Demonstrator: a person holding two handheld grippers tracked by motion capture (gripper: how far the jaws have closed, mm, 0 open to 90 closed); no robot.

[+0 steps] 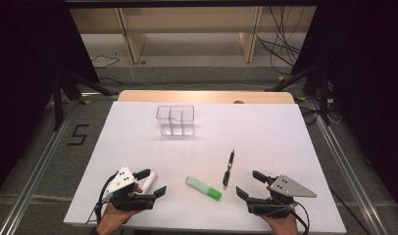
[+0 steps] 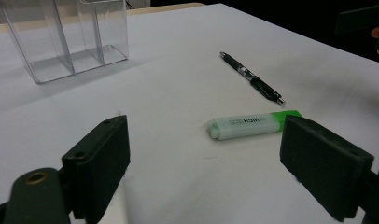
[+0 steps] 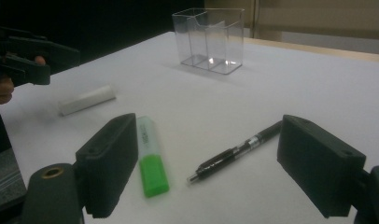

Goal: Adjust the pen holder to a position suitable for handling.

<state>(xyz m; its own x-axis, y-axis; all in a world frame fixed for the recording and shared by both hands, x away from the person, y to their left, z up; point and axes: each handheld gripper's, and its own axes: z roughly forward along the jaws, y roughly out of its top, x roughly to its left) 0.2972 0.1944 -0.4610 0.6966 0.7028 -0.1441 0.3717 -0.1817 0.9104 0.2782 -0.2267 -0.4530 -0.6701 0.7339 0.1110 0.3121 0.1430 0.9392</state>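
The left hand-held gripper (image 1: 155, 182) has its jaws wide apart and holds nothing. The right hand-held gripper (image 1: 250, 184) is also wide apart and empty. The highlighter (image 1: 203, 188) and the pen (image 1: 228, 168) lie between them on the worktop (image 1: 265, 132), untouched.

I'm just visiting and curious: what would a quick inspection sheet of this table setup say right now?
Surface: white table top, bare apart from a few items.
Job's things: green-capped highlighter and black pen lying flat between the grippers; white stick lying by the left gripper; clear divided holder upright at the far side, nothing inside it.
Clutter: nothing seen.
Grippers: left gripper and right gripper, each held in a hand near the front edge, jaws apart, holding nothing.
Cables: one trails from each gripper; loose cables on the floor behind.
Surroundings: wooden shelving, dark curtains, a 5 marked on the floor.
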